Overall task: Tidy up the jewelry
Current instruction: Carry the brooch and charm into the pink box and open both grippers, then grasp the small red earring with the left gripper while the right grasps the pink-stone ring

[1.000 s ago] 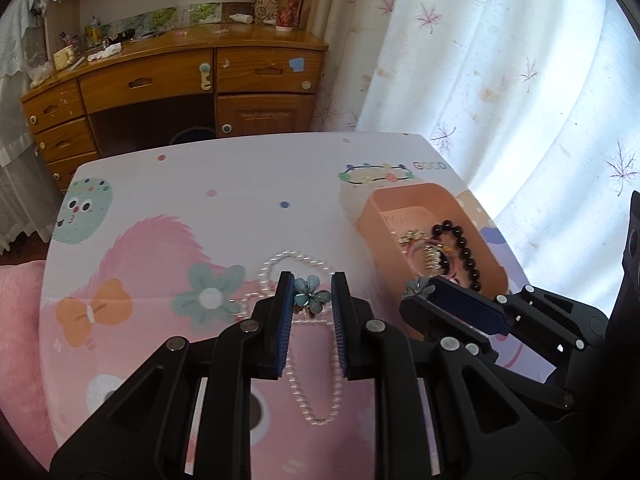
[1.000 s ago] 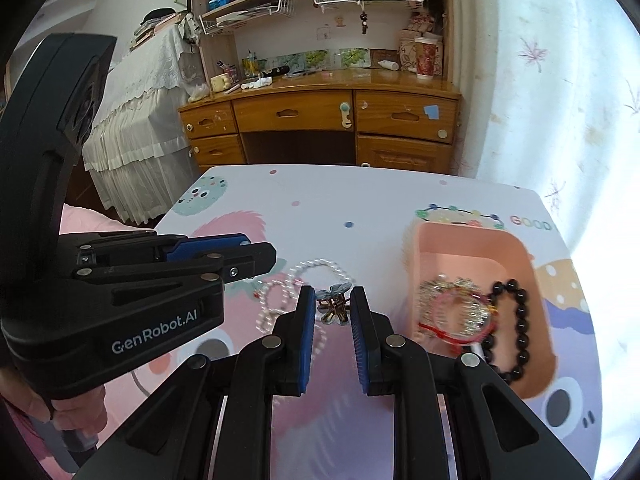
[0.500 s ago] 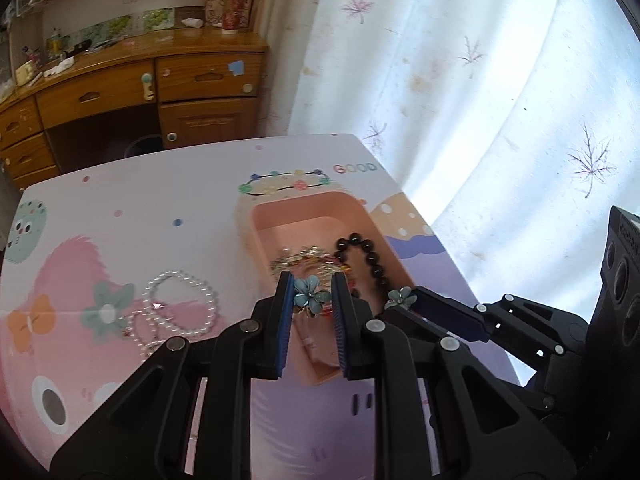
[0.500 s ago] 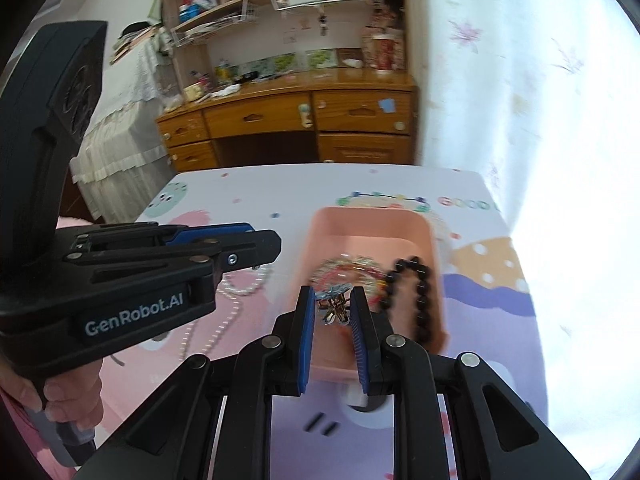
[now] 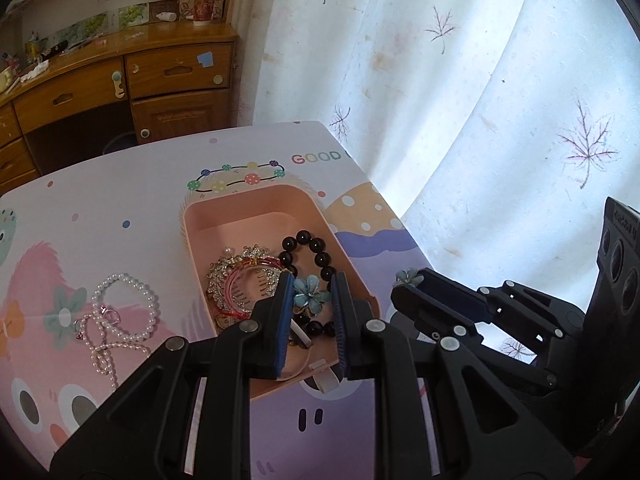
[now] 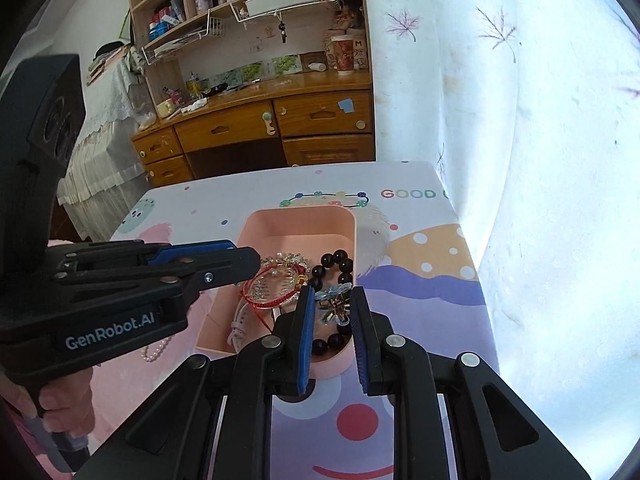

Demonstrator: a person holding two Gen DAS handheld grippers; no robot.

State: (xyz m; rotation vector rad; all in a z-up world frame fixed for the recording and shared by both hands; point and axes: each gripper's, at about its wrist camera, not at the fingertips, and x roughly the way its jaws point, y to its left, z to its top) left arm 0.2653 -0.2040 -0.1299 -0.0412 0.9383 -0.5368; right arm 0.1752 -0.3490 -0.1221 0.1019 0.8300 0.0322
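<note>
In the left wrist view, the left tongs point(image 5: 309, 300) fill the lower middle of the frame and are pinched on a blue flower earring point(image 5: 307, 293), which is held over the near end of a pink tray point(image 5: 256, 210). In the tray a black bead bracelet point(image 5: 316, 246) is seen at centre right, beside a rhinestone hair clip point(image 5: 240, 270) and a red bangle point(image 5: 236, 294). A pearl necklace point(image 5: 120, 312) is spread on the cartoon-printed table point(image 5: 120, 208) at left centre, apart from the tray. At right centre the right tongs point(image 5: 412, 280) are seen side on, with a second blue flower earring point(image 5: 408, 276) at their tip.

In the right wrist view, the right tongs point(image 6: 332, 312) occupy the lower middle and are closed on the second flower earring point(image 6: 334, 306), seen from its metal back, above the near right corner of the tray point(image 6: 300, 216). The bead bracelet point(image 6: 338, 264) lies just beyond it in the tray, with the red bangle point(image 6: 276, 284) to its left. The left tongs point(image 6: 244, 258) reach in from the left edge over the tray; from this side it cannot be told what is between them. A hand point(image 6: 56, 404) is wrapped around their handle at lower left.
</note>
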